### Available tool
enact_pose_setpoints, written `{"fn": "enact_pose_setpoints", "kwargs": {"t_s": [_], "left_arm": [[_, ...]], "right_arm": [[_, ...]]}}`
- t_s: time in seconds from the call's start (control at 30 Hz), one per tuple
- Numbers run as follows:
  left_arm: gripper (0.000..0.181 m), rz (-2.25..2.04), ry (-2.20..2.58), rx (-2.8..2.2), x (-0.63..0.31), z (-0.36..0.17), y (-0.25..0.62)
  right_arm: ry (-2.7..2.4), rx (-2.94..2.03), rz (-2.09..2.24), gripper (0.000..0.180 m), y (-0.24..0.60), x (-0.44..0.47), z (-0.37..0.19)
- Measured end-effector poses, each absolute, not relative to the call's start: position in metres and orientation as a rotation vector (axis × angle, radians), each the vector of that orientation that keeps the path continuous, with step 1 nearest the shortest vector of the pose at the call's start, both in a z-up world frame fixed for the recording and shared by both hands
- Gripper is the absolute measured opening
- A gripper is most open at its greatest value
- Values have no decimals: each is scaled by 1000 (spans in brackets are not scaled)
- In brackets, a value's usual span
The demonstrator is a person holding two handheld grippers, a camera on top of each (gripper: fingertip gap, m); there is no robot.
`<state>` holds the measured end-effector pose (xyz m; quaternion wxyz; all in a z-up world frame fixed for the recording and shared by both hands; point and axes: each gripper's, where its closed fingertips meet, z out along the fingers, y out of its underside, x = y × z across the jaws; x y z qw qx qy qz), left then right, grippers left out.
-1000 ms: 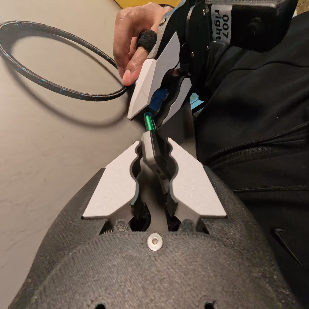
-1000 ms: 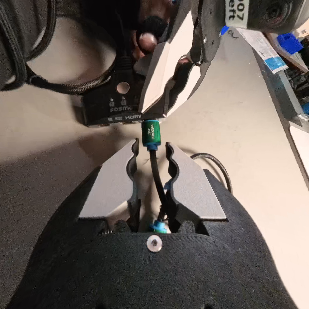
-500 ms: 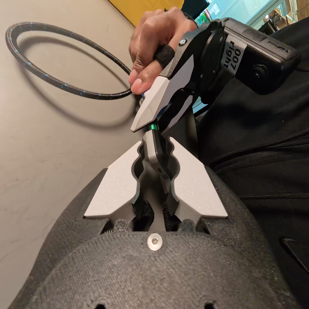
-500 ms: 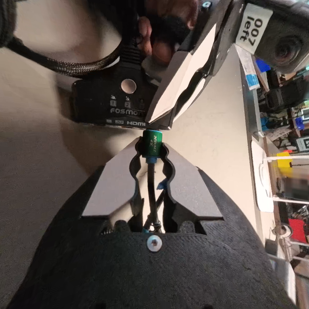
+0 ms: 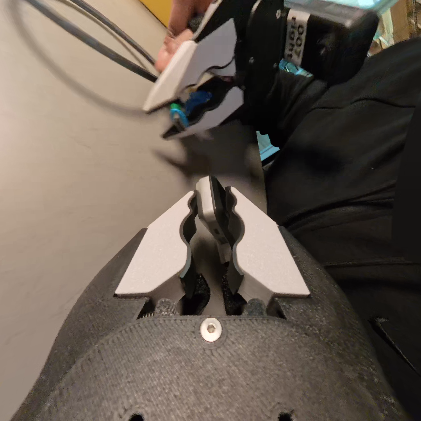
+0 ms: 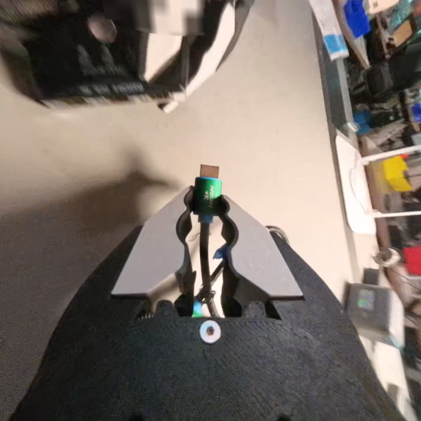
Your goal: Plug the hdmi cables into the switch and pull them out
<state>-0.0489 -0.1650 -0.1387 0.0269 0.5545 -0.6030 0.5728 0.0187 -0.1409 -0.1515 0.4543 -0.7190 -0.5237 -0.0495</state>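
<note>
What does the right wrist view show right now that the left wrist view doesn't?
Only the right wrist view: the green plug with its bare metal tip clear of the switch, plus cluttered shelves.
Only the left wrist view: the switch edge-on in the left tongs, and looped cables.
Both: both tongs, the right tongs shut on the plug, the switch, the table.

In the right wrist view the switch [image 6: 86, 68] at upper left is smeared by motion blur and its ports cannot be made out. The shelves [image 6: 387, 136] along the right edge are blurred too.
</note>
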Motion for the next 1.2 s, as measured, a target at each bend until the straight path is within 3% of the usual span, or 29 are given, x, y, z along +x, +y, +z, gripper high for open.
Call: {"fn": "enact_pose_setpoints", "kwargs": {"t_s": [0.3, 0.53, 0.67, 0.7, 0.8, 0.9, 1.03, 1.2], "left_arm": [[25, 1783, -1843, 1720, -46, -138, -161], [25, 1793, -1821, 1745, -45, -137, -157], [25, 1793, -1826, 1743, -46, -137, -158], [25, 1794, -1826, 1743, -46, -137, -158], [25, 1799, -1823, 1748, -46, -137, -157], [25, 1805, -1820, 1756, -46, -137, -156], [24, 1816, -1813, 1767, -46, -136, -154], [25, 1820, -1814, 1774, -46, -136, -153]], "right_arm": [[-1297, -1802, -58, 24, -147, 8, -155], [-1161, -1961, 32, 61, -147, 42, -144], [-1199, -2156, 61, 66, -150, 61, -169], [-1189, -2196, 103, 65, -151, 60, -175], [-1114, -2256, 210, 29, -149, 49, -179], [-1153, -2257, 140, 8, -151, 47, -178], [-1146, -2206, 43, 7, -159, 47, -158], [-1032, -2119, -156, 7, -183, 90, -74]]}}
